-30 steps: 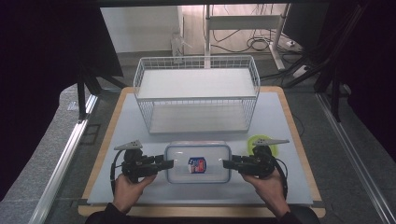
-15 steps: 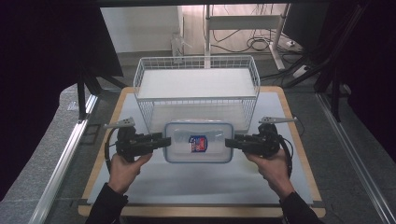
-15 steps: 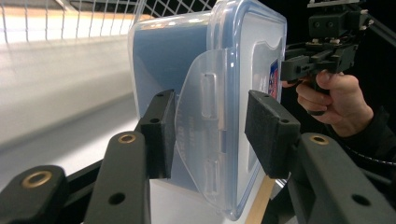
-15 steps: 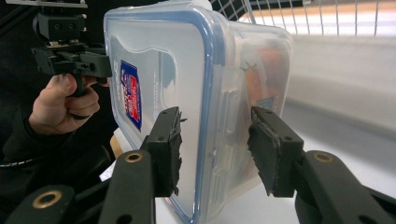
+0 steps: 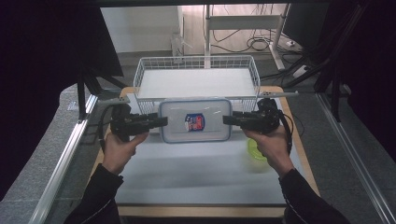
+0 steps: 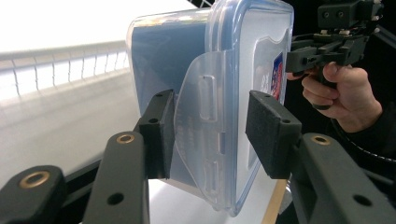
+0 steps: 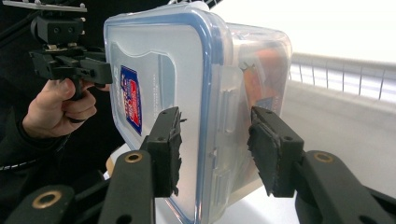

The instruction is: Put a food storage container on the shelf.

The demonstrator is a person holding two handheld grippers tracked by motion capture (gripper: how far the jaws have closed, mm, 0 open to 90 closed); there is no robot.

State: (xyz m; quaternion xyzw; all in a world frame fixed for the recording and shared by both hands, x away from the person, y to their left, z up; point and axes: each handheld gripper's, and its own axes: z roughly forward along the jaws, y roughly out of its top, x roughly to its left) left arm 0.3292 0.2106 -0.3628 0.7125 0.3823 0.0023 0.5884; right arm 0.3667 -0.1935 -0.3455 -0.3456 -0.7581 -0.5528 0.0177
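Observation:
A clear plastic container [image 5: 195, 120] with a blue-rimmed lid and a red-and-blue label hangs in the air, just in front of the wire basket [image 5: 196, 63]. My left gripper [image 5: 161, 122] is shut on its left end and my right gripper [image 5: 227, 120] on its right end. In the left gripper view the pads [image 6: 159, 135] clamp the container [image 6: 243, 70] at its side clip. In the right gripper view the container [image 7: 187, 70] sits between the jaws of my right gripper [image 7: 215, 144], and something orange shows inside.
The white wire basket stands at the back of the white mat [image 5: 196, 172] on the wooden table. A small yellow-green object [image 5: 256, 149] lies on the mat under my right hand. Dark frame posts flank the table.
Both grippers have risen with the container and carried it away from the person, up to the basket's front. The yellow-green object now shows below the right hand.

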